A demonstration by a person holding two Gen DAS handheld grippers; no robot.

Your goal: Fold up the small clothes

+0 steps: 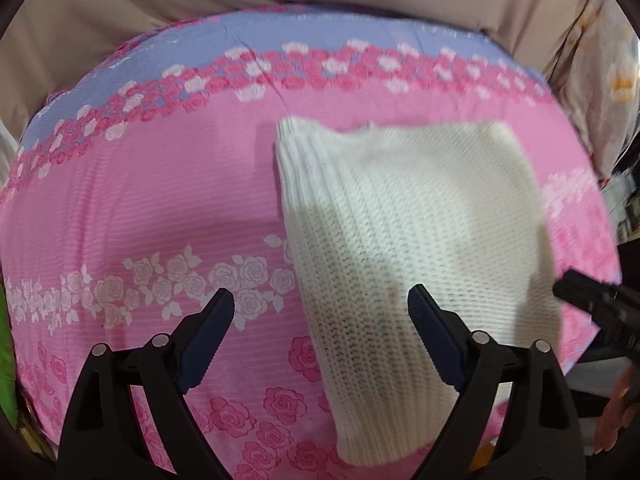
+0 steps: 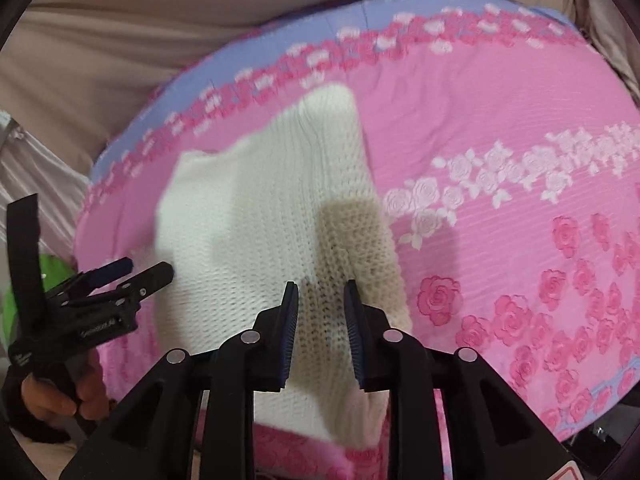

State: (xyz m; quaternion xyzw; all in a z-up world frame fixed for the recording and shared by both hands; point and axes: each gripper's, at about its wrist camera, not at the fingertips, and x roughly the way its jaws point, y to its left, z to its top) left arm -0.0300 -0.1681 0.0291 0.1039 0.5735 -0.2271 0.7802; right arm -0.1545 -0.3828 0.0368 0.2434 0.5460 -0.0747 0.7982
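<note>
A white knitted garment [image 1: 412,216] lies folded on the pink rose-print cloth [image 1: 160,200] that covers the table. Its ribbed hem points to the far side and its near end reaches the front edge. My left gripper [image 1: 320,294] hovers open and wide over the garment's left edge, with one finger above the pink cloth and the other above the knit. In the right wrist view my right gripper [image 2: 322,286] hangs over the garment [image 2: 256,208] with its jaws narrow but apart. The knit lies flat below the gap and I see no pad pressing on it. The left gripper [image 2: 140,270] shows there at the garment's left edge.
Beige fabric [image 1: 160,4] rises behind the table's far edge. A blue band [image 2: 280,48] runs along the back of the cloth. Something green [image 2: 52,276] sits off the left side. A hand [image 2: 52,396] holds the left tool's grip. Patterned fabric [image 1: 600,80] hangs at the far right.
</note>
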